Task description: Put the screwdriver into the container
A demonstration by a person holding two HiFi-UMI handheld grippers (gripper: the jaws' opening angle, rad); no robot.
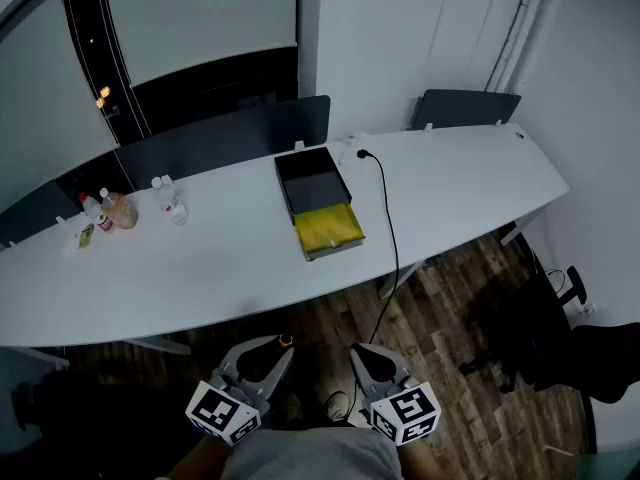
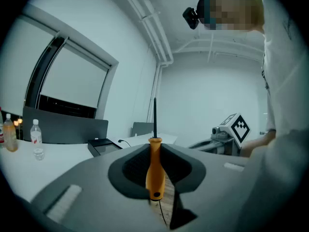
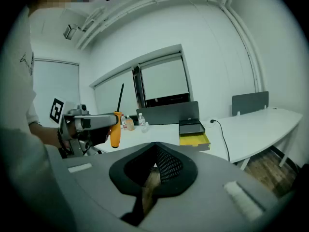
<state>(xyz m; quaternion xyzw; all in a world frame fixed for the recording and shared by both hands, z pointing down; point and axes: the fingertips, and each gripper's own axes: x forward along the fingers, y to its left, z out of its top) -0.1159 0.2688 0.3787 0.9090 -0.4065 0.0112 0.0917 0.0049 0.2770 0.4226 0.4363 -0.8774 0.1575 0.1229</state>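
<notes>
Orange-handled screwdriver (image 2: 154, 169) clamped in left tool (image 2: 155, 150), shaft pointing up; right tool (image 3: 154, 151) closed, empty.

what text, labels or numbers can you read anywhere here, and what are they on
No word or number is readable in any view.
Labels on the bottles: too small and blurred to read.
The marker cubes: black-and-white square patterns only, no letters or digits.
The screwdriver: plain orange handle, no print visible.
</notes>
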